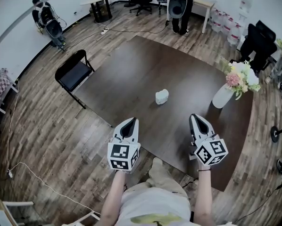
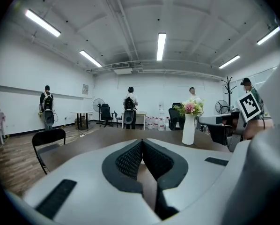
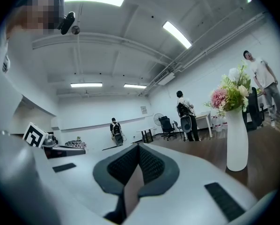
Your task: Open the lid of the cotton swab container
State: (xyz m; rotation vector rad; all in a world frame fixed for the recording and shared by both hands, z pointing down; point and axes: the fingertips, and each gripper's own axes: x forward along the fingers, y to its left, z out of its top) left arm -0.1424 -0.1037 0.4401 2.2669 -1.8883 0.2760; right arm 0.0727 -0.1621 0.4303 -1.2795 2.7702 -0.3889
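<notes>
A small white cotton swab container point(image 1: 161, 96) stands alone near the middle of the dark brown table point(image 1: 145, 69), lid on. My left gripper point(image 1: 130, 121) hovers at the table's near edge, shut with nothing between its jaws. My right gripper point(image 1: 196, 117) hangs over the near right part of the table, also shut and empty. Both are well short of the container, one on each side of it. The container does not show in either gripper view; the left gripper point(image 2: 142, 142) and right gripper point(image 3: 139, 147) look over the tabletop with tips touching.
A white vase of flowers point(image 1: 230, 89) stands at the table's right edge, also seen as the vase point(image 2: 188, 125) and vase point(image 3: 237, 135). A black folding chair point(image 1: 74, 72) stands left of the table. Several people, office chairs and desks are at the room's far side.
</notes>
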